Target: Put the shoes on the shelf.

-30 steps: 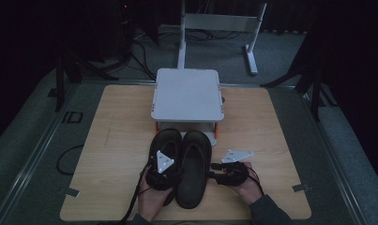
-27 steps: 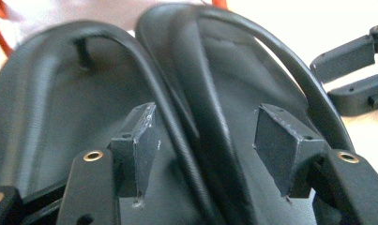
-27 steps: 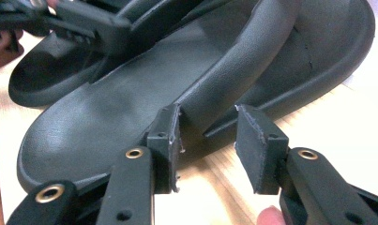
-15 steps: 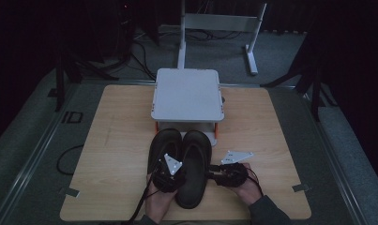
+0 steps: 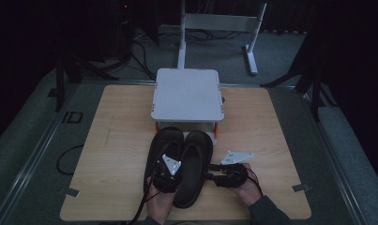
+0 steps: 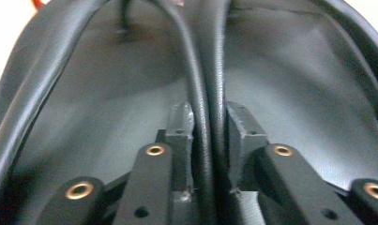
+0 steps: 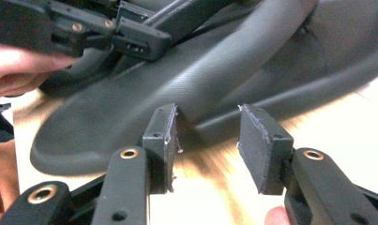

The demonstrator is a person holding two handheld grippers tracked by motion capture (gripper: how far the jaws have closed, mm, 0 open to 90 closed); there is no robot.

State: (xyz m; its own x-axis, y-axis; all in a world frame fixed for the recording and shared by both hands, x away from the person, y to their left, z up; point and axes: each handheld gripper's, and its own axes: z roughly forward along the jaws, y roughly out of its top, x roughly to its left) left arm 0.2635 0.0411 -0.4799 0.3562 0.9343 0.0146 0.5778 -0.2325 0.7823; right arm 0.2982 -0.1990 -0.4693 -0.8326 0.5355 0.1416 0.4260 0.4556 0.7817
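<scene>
High view: two black slippers lie side by side at the near middle of the wooden table (image 5: 111,140), toes just below a grey box (image 5: 186,96). The left gripper (image 5: 167,174) sits over the left slipper (image 5: 164,147); the right gripper (image 5: 215,176) points at the right slipper (image 5: 193,166) from its outer side.

Left gripper view: the jaws have just been closing and now pinch the touching inner rims of both slippers between the pads (image 6: 182,123).

Right gripper view: the jaws have just been opening and stand apart, the right slipper's edge (image 7: 210,93) just ahead of them, unclamped.
</scene>
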